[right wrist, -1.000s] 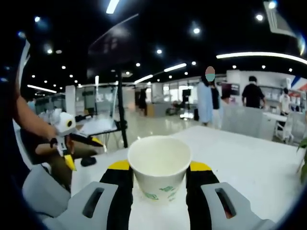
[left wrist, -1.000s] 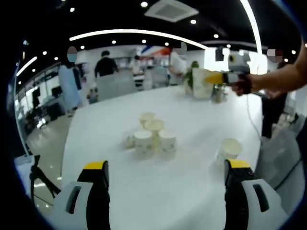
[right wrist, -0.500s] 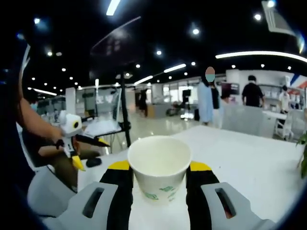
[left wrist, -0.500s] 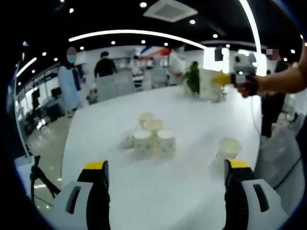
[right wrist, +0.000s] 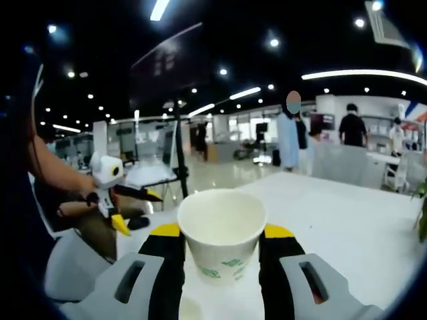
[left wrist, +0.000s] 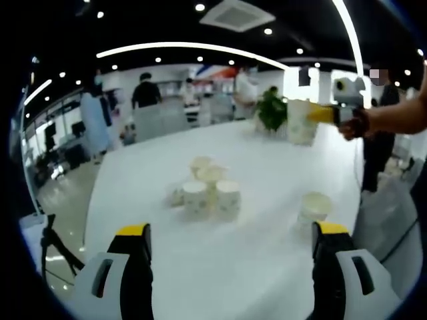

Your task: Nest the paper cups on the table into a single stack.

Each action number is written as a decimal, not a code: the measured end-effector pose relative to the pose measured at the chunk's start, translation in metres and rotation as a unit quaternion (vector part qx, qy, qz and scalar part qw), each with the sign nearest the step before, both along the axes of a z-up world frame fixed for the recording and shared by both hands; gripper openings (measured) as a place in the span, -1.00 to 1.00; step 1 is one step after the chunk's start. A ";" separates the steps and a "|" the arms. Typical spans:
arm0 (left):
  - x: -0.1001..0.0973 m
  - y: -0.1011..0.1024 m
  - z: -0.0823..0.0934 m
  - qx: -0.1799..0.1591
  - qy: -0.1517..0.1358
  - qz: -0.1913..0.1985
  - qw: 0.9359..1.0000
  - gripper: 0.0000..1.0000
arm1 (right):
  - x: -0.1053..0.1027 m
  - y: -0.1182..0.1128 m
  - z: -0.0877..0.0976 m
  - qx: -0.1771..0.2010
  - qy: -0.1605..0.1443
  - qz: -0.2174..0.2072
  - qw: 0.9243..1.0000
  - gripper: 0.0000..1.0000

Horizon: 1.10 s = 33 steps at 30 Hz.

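Several paper cups (left wrist: 208, 192) huddle at centre on the white table (left wrist: 267, 253), one lone cup (left wrist: 314, 206) toward three o'clock. Left gripper (left wrist: 230, 267) hovers with jaws spread wide, holding nothing. Right gripper (right wrist: 219, 257) pinches a held cup (right wrist: 221, 235) between its jaws. Risk, I judge: thin, smooth, tapered paper walls could crumple or slip under squeeze.

My left gripper view looks across the table (left wrist: 133, 180) from its near edge; my right gripper view looks back, high, toward the left gripper (right wrist: 127, 210).
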State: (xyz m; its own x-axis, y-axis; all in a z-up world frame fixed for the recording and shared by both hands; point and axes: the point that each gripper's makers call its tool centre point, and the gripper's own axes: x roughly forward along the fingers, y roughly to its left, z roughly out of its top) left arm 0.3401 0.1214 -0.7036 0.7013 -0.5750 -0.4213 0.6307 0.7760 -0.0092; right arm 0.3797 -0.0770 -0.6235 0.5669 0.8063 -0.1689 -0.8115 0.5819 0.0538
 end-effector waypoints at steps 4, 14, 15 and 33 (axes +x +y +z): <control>-0.006 -0.004 -0.001 -0.001 0.001 -0.002 1.000 0.96 | -0.005 0.000 -0.003 -0.005 0.000 0.006 1.000 -0.20; -0.009 -0.002 -0.001 -0.002 0.001 0.006 1.000 0.96 | -0.021 -0.003 0.002 0.003 0.001 0.012 1.000 -0.20; -0.009 -0.003 -0.001 -0.002 0.001 0.006 1.000 0.96 | -0.023 -0.003 0.002 0.007 0.003 0.012 1.000 -0.21; -0.013 -0.004 -0.002 0.000 0.001 0.011 1.000 0.95 | -0.063 0.008 -0.003 0.004 -0.003 0.029 1.000 -0.21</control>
